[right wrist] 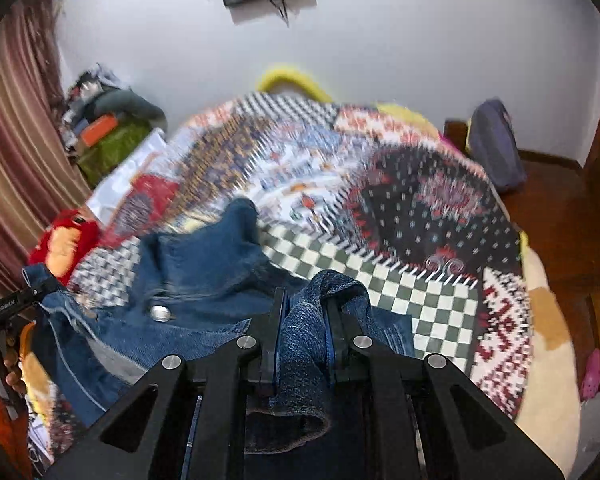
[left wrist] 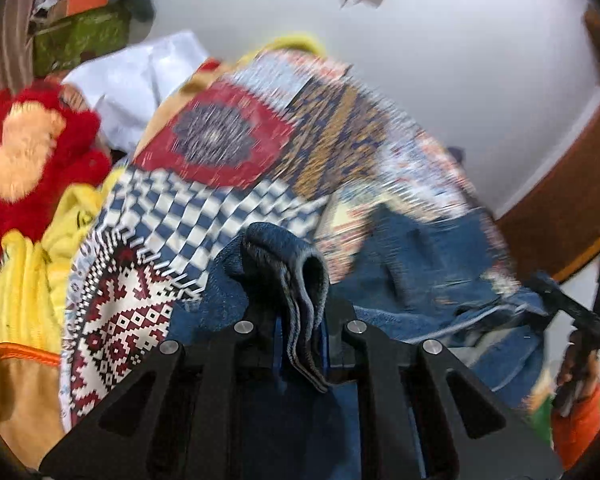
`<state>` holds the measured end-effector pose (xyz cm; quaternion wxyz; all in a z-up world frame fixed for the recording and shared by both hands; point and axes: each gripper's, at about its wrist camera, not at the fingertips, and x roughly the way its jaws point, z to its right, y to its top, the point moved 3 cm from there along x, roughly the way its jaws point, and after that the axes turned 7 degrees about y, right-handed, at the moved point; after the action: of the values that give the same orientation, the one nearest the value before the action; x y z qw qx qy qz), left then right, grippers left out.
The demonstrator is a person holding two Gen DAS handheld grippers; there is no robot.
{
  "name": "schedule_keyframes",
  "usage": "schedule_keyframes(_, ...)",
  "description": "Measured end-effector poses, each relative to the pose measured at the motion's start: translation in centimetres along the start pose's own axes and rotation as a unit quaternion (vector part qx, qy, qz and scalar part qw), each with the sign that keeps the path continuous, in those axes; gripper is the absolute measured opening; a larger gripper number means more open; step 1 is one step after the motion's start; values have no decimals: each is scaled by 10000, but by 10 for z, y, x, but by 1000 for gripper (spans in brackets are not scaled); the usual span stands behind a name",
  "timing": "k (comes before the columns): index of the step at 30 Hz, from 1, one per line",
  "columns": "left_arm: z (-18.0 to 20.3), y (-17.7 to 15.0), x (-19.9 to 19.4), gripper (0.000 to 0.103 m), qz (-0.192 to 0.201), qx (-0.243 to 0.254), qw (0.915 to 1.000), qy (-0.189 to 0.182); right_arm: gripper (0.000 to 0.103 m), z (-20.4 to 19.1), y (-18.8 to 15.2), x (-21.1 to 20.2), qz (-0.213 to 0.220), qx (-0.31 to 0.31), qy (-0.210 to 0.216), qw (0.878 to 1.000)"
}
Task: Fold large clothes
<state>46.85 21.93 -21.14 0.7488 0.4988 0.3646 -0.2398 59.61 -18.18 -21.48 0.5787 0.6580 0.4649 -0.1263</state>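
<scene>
Here both jaws are clenched on bunched denim: the left gripper [left wrist: 300,320] pinches a thick folded edge of the jeans [left wrist: 412,264], the right gripper [right wrist: 302,320] another wad of the same garment. The jeans lie crumpled on a patchwork bedspread [right wrist: 400,208] of checks and woven motifs. A fuzzy red plush toy [left wrist: 32,152] sits beside a yellow fleece blanket [left wrist: 24,292]
</scene>
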Motion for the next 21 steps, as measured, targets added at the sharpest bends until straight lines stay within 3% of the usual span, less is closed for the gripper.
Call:
schedule_keyframes(6, -18, -22, 61, 20, -628, -180, 9976, 206, 13, 24, -19, 33, -329, 196, 274, 9989)
schedule_keyframes(15, -13, -30, 68, 20, -749, 35, 9960, 481, 14, 23, -20, -15, -255, -5, 422, 9988)
schedule_keyframes(16, -14, -29, 69, 20, -769, 26, 9956, 543, 14, 27, -19, -23, -211, 46, 281, 9994)
schedule_keyframes(17, -15, -29, 72, 20, -804, 20, 9950, 585, 14, 33, -18, -33, -61, -9, -196, 9998)
schedule_keyframes(18, -15, -29, 76, 20, -834, 4, 9947, 601, 14, 43, -16, -48, 162, -160, -1016, 9946)
schedule_keyframes(19, -15, -29, 76, 20, -859, -10, 9944, 608, 14, 55, -14, -60, 271, -179, -1474, 9885)
schedule_keyframes(21, -10, -29, 72, 20, -848, 63, 9942, 657, 14, 76, -15, -83, 283, 75, -1549, 9875)
